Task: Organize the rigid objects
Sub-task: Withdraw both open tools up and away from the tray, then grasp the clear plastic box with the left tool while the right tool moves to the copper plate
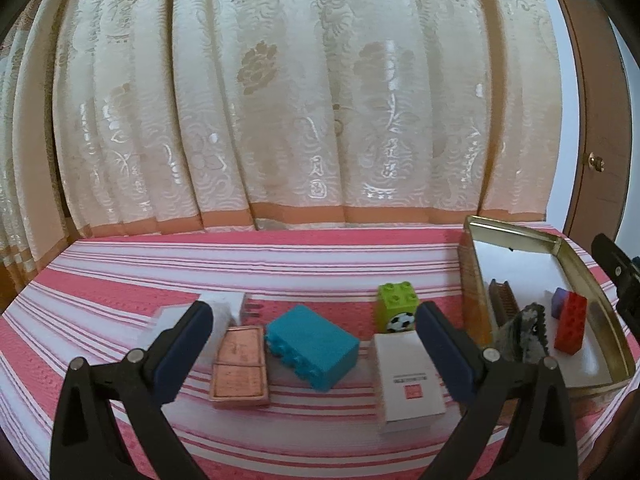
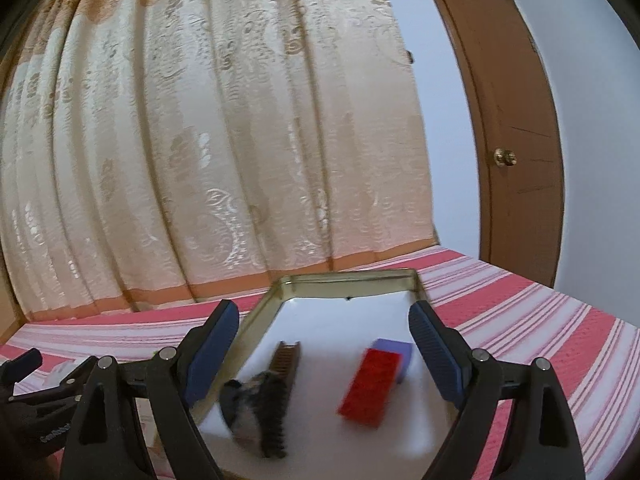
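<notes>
- The gold metal tray point(image 1: 472, 264) sits at the right end of the striped cloth point(image 1: 120, 276), near the back edge by the curtain point(image 1: 280, 100).
- In the tray lie a red brick point(image 1: 570, 324), a purple block point(image 1: 559, 302) touching it, a brown comb point(image 1: 502, 300) and a dark hair clip point(image 1: 528, 332).
- Left of the tray, on the cloth toward the front edge: a green brick point(image 1: 396, 308) standing upright, a white box point(image 1: 408, 384) just before it, a teal brick point(image 1: 314, 346), a copper case point(image 1: 240, 368) and a white charger point(image 1: 230, 306).
- The left gripper point(image 1: 314, 344) is spread wide and empty, with the teal brick between its fingers but untouched.
- The right gripper point(image 2: 324, 354) hangs over the tray, jaws wide, gripping nothing.
- A brown door point(image 2: 516, 120) stands right of the curtain.
</notes>
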The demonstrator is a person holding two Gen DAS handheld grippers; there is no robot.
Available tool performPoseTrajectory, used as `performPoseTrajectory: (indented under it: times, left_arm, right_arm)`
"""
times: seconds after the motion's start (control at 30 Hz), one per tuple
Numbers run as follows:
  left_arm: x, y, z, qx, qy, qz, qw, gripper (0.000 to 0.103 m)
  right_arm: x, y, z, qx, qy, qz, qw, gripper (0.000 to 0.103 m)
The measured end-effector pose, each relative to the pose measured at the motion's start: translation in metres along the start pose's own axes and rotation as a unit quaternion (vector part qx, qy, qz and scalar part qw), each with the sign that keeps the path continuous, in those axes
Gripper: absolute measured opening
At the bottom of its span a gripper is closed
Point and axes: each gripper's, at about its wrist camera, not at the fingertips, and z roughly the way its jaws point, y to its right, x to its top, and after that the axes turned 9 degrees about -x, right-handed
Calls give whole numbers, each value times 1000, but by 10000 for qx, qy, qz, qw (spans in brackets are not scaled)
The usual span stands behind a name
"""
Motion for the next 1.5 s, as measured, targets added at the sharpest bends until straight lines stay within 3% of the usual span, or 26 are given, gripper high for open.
performPoseTrajectory:
  times: [0.63, 1.0, 1.1, 1.37, 1.5]
  left_arm:
    - [1, -65, 8, 319, -268, -287, 9987, 102]
    - [-4, -144, 21, 364, -685, -1083, 9911, 102]
    - [-5, -145, 25, 350, -769, -1111, 9902, 102]
    - [0, -117, 48, 163, -1122, -617, 9916, 102]
    - [-1, -123, 62, 64, -1424, -812, 9865, 102]
  right_arm:
    - [-9, -66, -5, 547, -196, -259, 9980, 89]
    - [-15, -97, -2, 869, -459, -505, 9939, 88]
    - [-16, -102, -4, 962, -476, -605, 9924, 88]
    - [-17, -104, -5, 1102, -547, -625, 9904, 88]
    - [-18, -106, -4, 1151, -597, -639, 9895, 89]
